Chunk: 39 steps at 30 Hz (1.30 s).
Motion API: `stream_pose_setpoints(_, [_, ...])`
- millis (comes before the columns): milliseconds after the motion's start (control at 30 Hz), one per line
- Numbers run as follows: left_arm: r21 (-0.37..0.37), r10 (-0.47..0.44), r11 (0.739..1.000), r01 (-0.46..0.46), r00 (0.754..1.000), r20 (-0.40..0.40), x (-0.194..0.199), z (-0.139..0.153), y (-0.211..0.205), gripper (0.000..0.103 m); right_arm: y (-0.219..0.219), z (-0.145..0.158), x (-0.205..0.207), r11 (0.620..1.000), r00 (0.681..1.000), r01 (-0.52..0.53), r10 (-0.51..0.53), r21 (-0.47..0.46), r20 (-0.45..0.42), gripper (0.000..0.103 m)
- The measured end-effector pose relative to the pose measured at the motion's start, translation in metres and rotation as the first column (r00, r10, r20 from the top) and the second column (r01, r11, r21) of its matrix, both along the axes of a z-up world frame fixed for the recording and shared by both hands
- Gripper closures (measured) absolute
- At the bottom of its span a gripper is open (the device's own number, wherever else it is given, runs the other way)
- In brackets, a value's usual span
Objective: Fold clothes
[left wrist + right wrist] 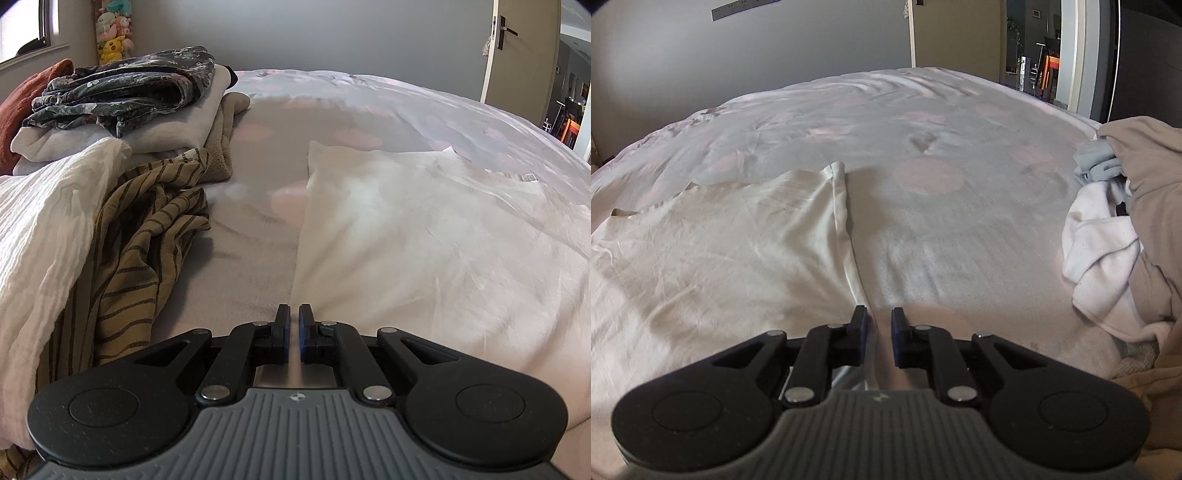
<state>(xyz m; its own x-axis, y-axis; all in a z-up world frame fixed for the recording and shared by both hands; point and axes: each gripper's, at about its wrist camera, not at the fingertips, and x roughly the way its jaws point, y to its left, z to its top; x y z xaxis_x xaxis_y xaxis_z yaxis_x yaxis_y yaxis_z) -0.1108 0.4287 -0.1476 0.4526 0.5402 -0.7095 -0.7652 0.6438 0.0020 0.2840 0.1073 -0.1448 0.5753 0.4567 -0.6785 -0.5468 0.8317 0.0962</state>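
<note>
A white garment (424, 229) is shown spread flat on the bed (258, 206), with one gripper set at each of its near corners. The left gripper (294, 317) is seen pinched shut, the garment's left edge running from just ahead of its fingertips and a thin strip of cloth lying between the pads, so the near left corner is judged to be grasped. The right gripper (879, 321) is seen slightly parted; the rolled right edge (842, 206) passes between its fingers, yet the pads do not appear to press on it, so that corner is judged to be released or not yet taken. The step in hand is judged to be the seizing of both near corners for a fold away from the grippers. It is best done by closing the right fingers squarely on the hem, both layers being caught, and by raising both corners evenly so that the far edge stays straight. Ahead of the fingers the bed lies open up to the far hem. Left of the left fingers a striped cloth (147, 251) and a stack (122, 103) lie close by; right of the right fingers a pile (1115, 236) stands well apart.
</note>
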Motion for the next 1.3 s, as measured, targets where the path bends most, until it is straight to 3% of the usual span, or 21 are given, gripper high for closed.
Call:
stream_pose_setpoints(100, [-0.018,0.012,1.0,-0.012,1.0,0.021,-0.007,0.006,0.001,0.095,-0.018,0.008,-0.001,0.996,0.997,0.078,-0.077,0.032,-0.026,0.071])
stream_pose_setpoints(167, [-0.022,0.027,0.999,-0.026,0.999,0.035,-0.014,0.01,-0.003,0.091,-0.031,0.013,-0.002,0.99,0.991,0.129,-0.127,0.052,-0.045,0.071])
stream_pose_setpoints(333, [-0.006,0.012,1.0,-0.011,0.999,0.051,-0.032,0.022,-0.025,0.087,-0.072,0.023,-0.01,0.949,0.953,0.236,-0.183,0.207,-0.243,0.058])
stream_pose_setpoints(667, [-0.109,0.078,0.992,-0.07,0.994,0.077,-0.069,0.022,-0.044,0.087,-0.082,0.017,-0.036,0.959,0.89,0.257,-0.186,0.122,-0.416,0.058])
stream_pose_setpoints(733, [-0.111,0.082,0.991,-0.072,0.993,0.089,-0.073,0.026,-0.045,0.087,-0.08,0.013,-0.034,0.962,0.885,0.259,-0.2,0.088,-0.42,0.07])
stream_pose_setpoints(767, [-0.11,0.086,0.991,-0.075,0.992,0.098,-0.075,0.028,-0.046,0.087,-0.079,0.012,-0.034,0.962,0.885,0.262,-0.211,0.071,-0.415,0.086])
stream_pose_setpoints(933, [-0.106,0.088,0.991,-0.076,0.99,0.11,-0.08,0.036,-0.049,0.087,-0.08,0.013,-0.034,0.957,0.886,0.286,-0.248,0.042,-0.391,0.092])
stream_pose_setpoints(967, [-0.103,0.083,0.992,-0.072,0.991,0.107,-0.08,0.036,-0.049,0.087,-0.08,0.017,-0.037,0.954,0.894,0.298,-0.271,0.023,-0.357,0.092])
stream_pose_setpoints(1000, [-0.098,0.077,0.993,-0.067,0.992,0.101,-0.079,0.036,-0.05,0.087,-0.08,0.022,-0.04,0.949,0.901,0.315,-0.299,-0.001,-0.315,0.099])
stream_pose_setpoints(1100, [-0.094,0.062,0.994,-0.055,0.995,0.077,-0.075,0.033,-0.052,0.087,-0.09,0.035,-0.042,0.931,0.905,0.362,-0.339,0.045,-0.258,0.088])
stream_pose_setpoints(1133, [-0.096,0.057,0.994,-0.05,0.996,0.07,-0.073,0.032,-0.052,0.087,-0.091,0.037,-0.039,0.935,0.911,0.343,-0.31,0.085,-0.271,0.086])
stream_pose_setpoints(1200, [-0.099,0.049,0.994,-0.043,0.997,0.058,-0.068,0.03,-0.05,0.087,-0.088,0.042,-0.033,0.945,0.929,0.286,-0.233,0.161,-0.287,0.066])
stream_pose_setpoints(1300, [-0.096,0.044,0.995,-0.039,0.998,0.046,-0.06,0.031,-0.047,0.086,-0.064,0.048,-0.016,0.963,0.959,0.165,-0.107,0.211,-0.264,0.057])
